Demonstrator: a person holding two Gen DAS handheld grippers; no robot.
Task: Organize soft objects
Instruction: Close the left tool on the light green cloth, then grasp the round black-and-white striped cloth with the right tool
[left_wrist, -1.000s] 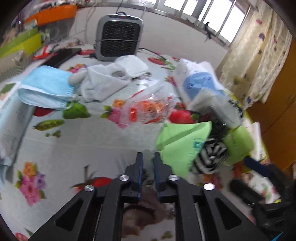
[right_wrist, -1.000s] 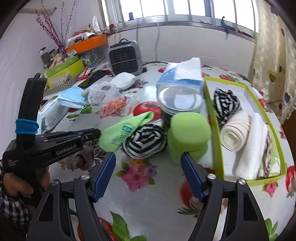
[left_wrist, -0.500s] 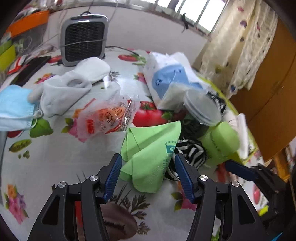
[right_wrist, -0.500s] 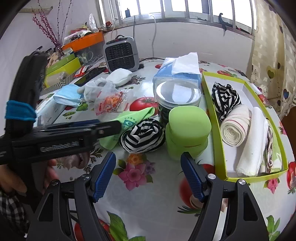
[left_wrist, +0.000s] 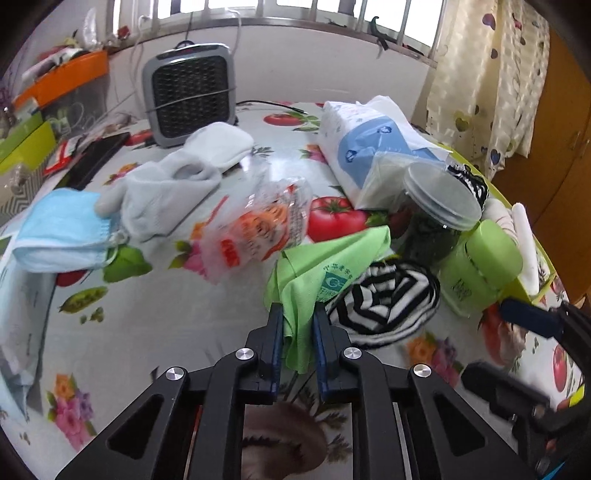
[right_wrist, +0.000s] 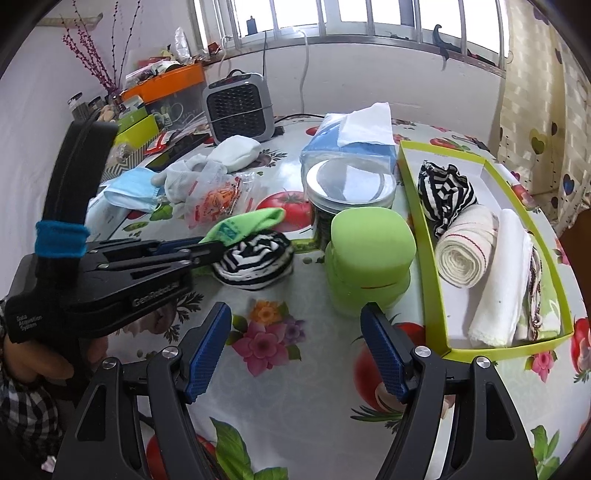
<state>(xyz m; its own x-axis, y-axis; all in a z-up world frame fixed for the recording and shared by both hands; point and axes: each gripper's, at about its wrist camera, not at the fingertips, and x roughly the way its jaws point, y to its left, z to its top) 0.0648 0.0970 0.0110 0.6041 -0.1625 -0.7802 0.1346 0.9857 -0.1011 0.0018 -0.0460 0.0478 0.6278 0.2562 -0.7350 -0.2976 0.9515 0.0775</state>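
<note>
A green cloth (left_wrist: 332, 258) lies on the flowered tablecloth, partly draped over a rolled black-and-white striped cloth (left_wrist: 384, 306). My left gripper (left_wrist: 298, 325) has the green cloth's near edge between its blue pads, and its jaws are closing on it. In the right wrist view the left gripper (right_wrist: 218, 251) reaches in from the left to the green cloth (right_wrist: 243, 225) beside the striped roll (right_wrist: 255, 258). My right gripper (right_wrist: 295, 310) hangs open above the table, holding nothing. The green tray (right_wrist: 413, 192) at right holds a striped cloth (right_wrist: 443, 192), a rolled towel (right_wrist: 465, 251) and a white towel (right_wrist: 498, 280).
A green lidded tub (right_wrist: 369, 258), a glass jar (right_wrist: 351, 184) and a tissue pack (right_wrist: 351, 136) stand between the cloths and the tray. Farther left lie a crinkled plastic bag (left_wrist: 258, 229), white socks (left_wrist: 166, 188) and blue masks (left_wrist: 62, 229). A grey heater (left_wrist: 190, 103) stands at the back.
The left gripper opened, moved forward over the green cloth and closed on its near edge. The right gripper stayed where it was, open.
</note>
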